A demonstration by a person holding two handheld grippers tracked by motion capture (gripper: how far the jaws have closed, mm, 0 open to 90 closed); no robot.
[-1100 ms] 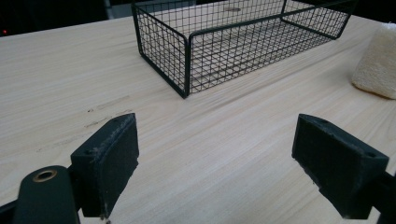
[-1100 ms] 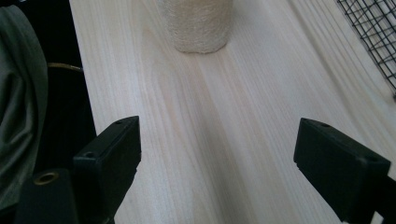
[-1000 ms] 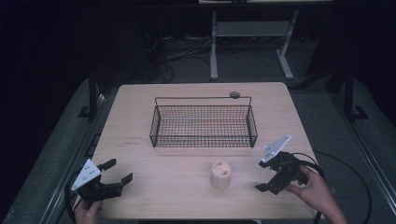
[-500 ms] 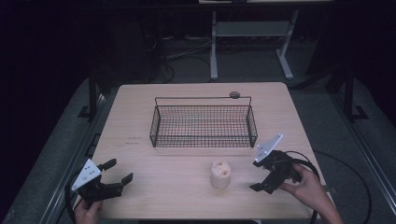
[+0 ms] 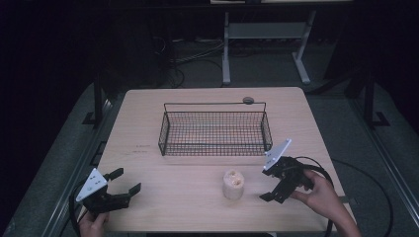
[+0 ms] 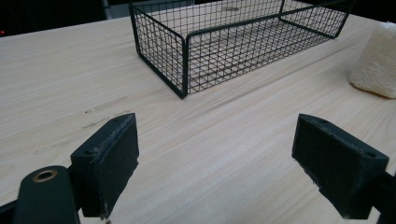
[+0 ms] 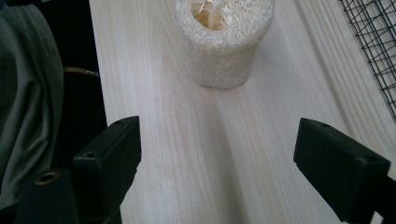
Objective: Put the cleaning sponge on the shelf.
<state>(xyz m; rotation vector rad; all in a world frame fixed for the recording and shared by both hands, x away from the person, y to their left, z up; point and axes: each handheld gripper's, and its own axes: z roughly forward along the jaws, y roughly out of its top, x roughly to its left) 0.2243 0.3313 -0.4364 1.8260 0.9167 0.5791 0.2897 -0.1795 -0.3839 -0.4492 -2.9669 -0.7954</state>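
A cream loofah cylinder (image 5: 233, 184) stands upright on the wooden table (image 5: 148, 118), in front of an empty black wire basket (image 5: 215, 131). My right gripper (image 5: 266, 183) is open just right of the loofah, jaws pointing at it. In the right gripper view the loofah (image 7: 224, 42) stands ahead of the open gripper (image 7: 219, 168), apart from it. My left gripper (image 5: 127, 180) is open near the table's front left corner, holding nothing. The left gripper view looks past the open gripper (image 6: 222, 163) to the basket (image 6: 224, 42) and the loofah (image 6: 373, 65).
A small dark round object (image 5: 248, 100) lies behind the basket near the table's far edge. The basket's mesh corner (image 7: 373, 42) is at the right of the right gripper view. A grey sleeve (image 7: 28, 93) hangs beyond the table edge.
My right gripper has moved left and slightly forward, closer to the loofah. The left gripper, loofah and basket have stayed put.
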